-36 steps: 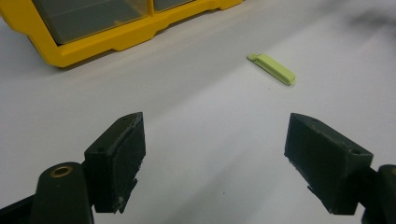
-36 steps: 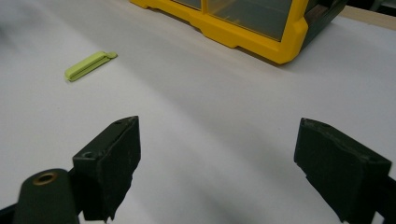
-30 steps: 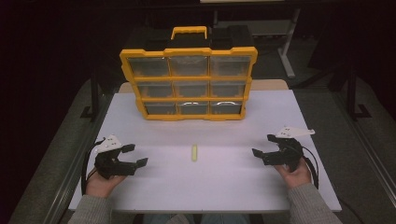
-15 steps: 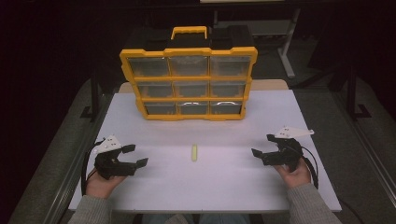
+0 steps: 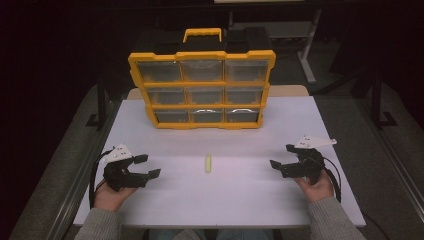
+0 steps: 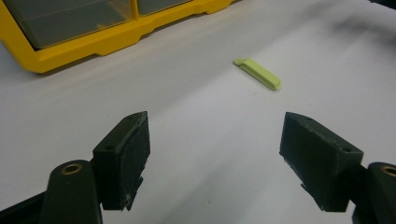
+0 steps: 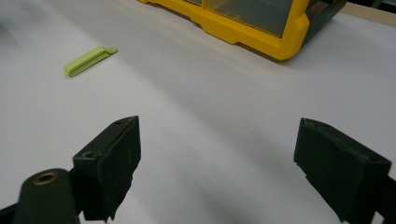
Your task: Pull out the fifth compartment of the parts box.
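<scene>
White table (image 5: 240,200) in dark room; yellow organizer (image 5: 202,90) at back, green clip (image 5: 207,163) mid-table. Both claws wide, empty.

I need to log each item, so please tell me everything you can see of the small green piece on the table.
The small green piece is a slim, pale yellow-green bar that looks like plastic, with a small tab at one end, perhaps a clip. It lies flat on the white table, in front of the yellow organizer case and apart from it, about midway between the two grippers. Nothing touches it except the table.
</scene>
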`<state>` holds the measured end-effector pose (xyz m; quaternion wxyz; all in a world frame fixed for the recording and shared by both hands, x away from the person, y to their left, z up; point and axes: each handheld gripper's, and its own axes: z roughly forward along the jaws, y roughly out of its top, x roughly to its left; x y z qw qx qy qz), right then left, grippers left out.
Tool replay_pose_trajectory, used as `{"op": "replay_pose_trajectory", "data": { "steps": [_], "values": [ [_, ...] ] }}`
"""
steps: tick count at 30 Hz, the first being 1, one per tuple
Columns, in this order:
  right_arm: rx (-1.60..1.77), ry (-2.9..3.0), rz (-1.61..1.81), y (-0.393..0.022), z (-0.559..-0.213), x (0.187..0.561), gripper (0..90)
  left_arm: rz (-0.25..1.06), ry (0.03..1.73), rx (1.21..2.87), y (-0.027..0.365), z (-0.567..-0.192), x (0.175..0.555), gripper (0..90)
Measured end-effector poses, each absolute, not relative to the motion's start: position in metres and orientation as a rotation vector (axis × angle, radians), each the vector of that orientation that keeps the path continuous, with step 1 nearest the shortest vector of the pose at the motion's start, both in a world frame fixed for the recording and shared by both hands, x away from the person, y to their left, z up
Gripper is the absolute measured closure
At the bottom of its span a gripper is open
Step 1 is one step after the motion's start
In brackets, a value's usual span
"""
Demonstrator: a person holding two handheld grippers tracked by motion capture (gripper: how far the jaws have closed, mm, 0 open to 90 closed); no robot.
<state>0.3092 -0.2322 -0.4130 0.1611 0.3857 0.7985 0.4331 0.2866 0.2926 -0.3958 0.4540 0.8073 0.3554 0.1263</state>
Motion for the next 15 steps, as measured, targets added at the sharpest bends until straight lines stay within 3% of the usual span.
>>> {"op": "replay_pose_trajectory", "data": {
  "steps": [15],
  "values": [
    [1.105, 2.268, 1.231, -0.234, -0.410, 0.306, 13.7, 0.215, 0.822, 2.029, 0.274, -0.387, 0.305, 26.9]
  ]
}}
